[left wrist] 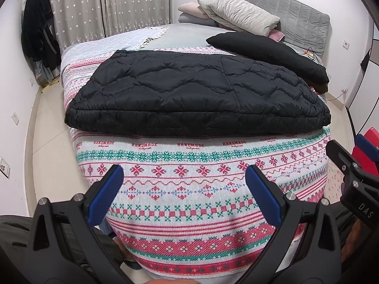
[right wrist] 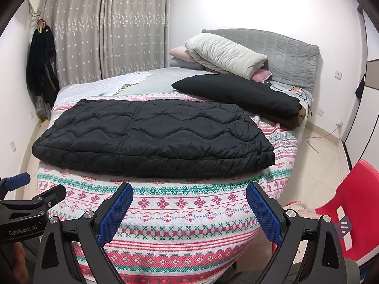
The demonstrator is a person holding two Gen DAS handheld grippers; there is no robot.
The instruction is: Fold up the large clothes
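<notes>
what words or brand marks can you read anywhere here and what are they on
"HANDMADE", repeated in a row on the patterned blanket; the small script under each is too blurred to read.
"GenRobot.AI" on the left gripper body, in the right wrist view.
"DAS" on the right gripper body; the rest is cut off.

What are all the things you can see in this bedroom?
Quilted jacket: one, black, folded flat on the near end of the bed.
Patterned blanket: one, white with red and green, covering the bed's near end.
Black bundle: one, behind the jacket, to the right.
Pillow: one, cream, on folded bedding by the grey headboard.
Curtains: grey with white stars, back wall.
Dark clothes: hanging in the left corner.
Chair: one, red, right of the bed.
Left gripper: blue pads, open, nothing held.
Right gripper: blue pads, open, nothing held.
</notes>
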